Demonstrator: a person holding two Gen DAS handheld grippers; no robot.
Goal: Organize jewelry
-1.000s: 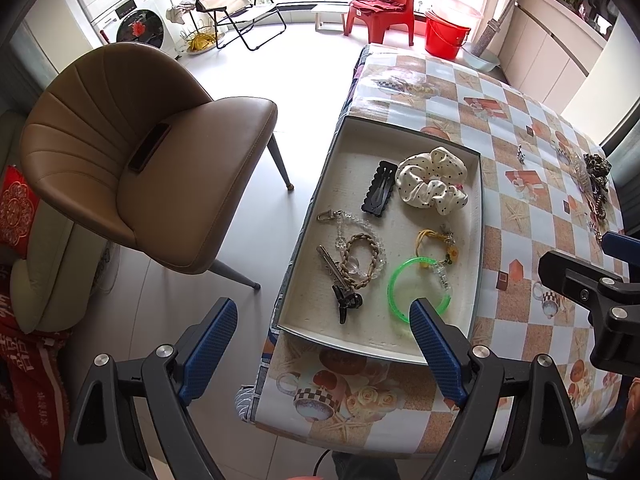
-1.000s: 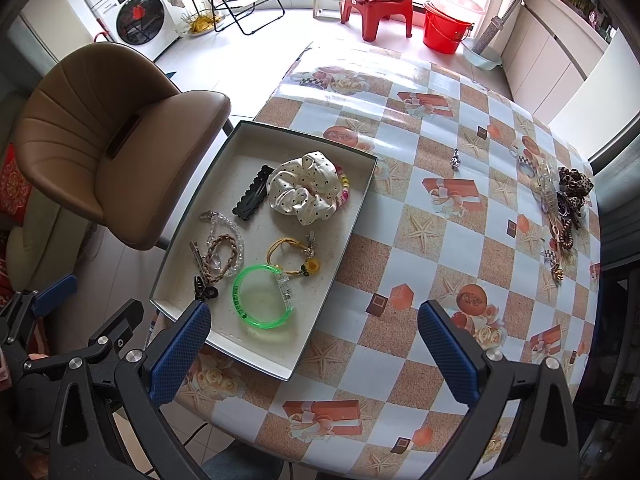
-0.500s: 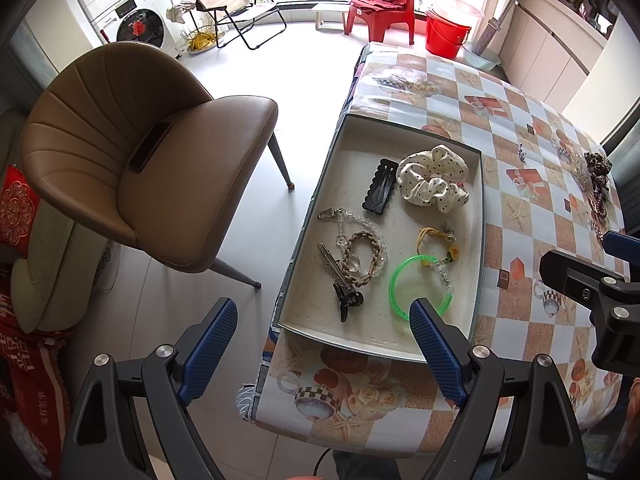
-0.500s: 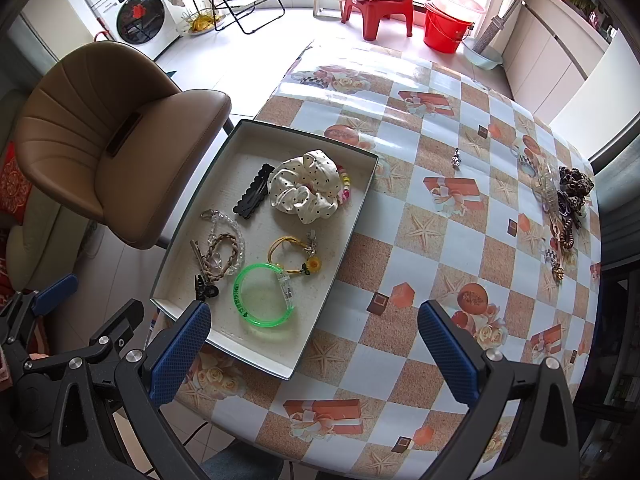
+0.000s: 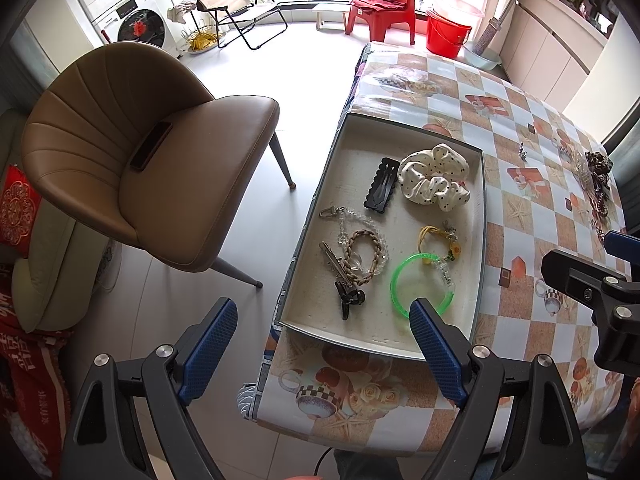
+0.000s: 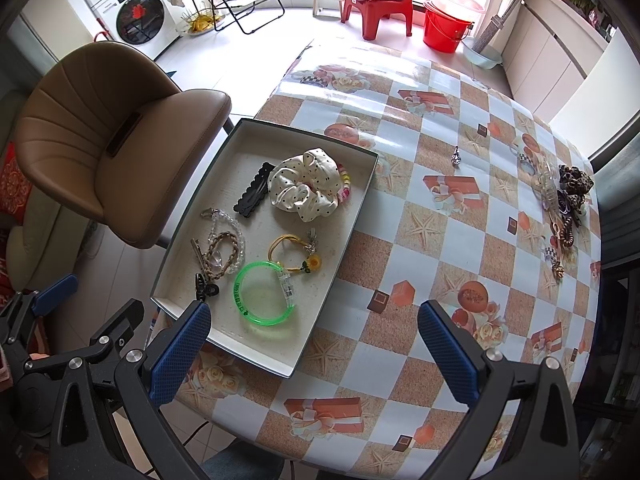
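A shallow grey tray (image 5: 481, 240) (image 6: 224, 152) lies at the table's left edge. In it are a white dotted scrunchie (image 5: 434, 178) (image 6: 304, 190), a black hair clip (image 5: 382, 191) (image 6: 253, 192), a green bangle (image 5: 420, 284) (image 6: 264, 298), a yellow charm band (image 6: 294, 250), and a braided and beaded bracelet pile (image 5: 360, 256) (image 6: 220, 252). More loose jewelry (image 6: 564, 204) (image 5: 596, 184) lies at the table's far right edge. My left gripper (image 5: 320, 348) is open and empty above the tray's near end. My right gripper (image 6: 316, 352) is open and empty above the table's near edge.
A brown chair (image 5: 132, 168) stands left of the table. A small silver charm (image 6: 456, 156) lies alone on the checked tablecloth (image 6: 440, 240). A red stool (image 6: 380, 0) and red bucket (image 6: 448, 28) stand on the floor beyond the table.
Both grippers have barely drifted; nothing was picked up or let go.
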